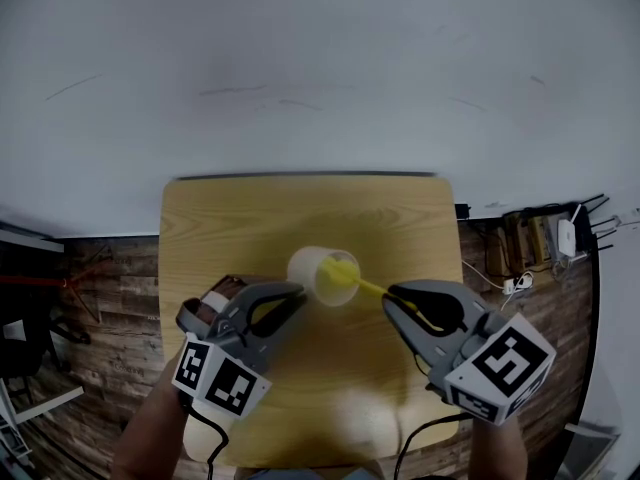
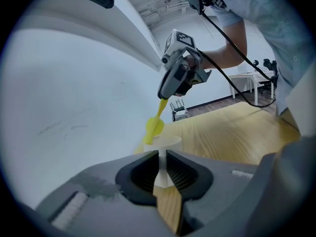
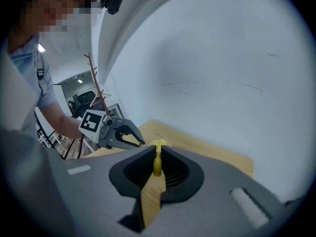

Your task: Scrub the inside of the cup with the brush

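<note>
A white cup (image 1: 312,266) stands upright near the middle of the wooden table (image 1: 230,228). My left gripper (image 1: 297,291) comes at it from the left and is shut on the cup (image 2: 167,143), whose wall is pinched between the pads. My right gripper (image 1: 389,297), on the cup's right, is shut on the thin handle of a yellow brush (image 1: 340,273). The brush head (image 2: 153,128) sits at the cup's mouth, its lower tip at the rim. In the right gripper view the handle (image 3: 157,165) runs between the jaws, the left gripper (image 3: 129,134) shows beyond, and the cup is hidden.
A white wall (image 1: 320,78) rises right behind the table's far edge. To the right, on the wood floor, lie cables and a white router (image 1: 566,236). Dark frames stand at the left (image 1: 30,318). The person's sleeve (image 2: 266,19) hangs over the table.
</note>
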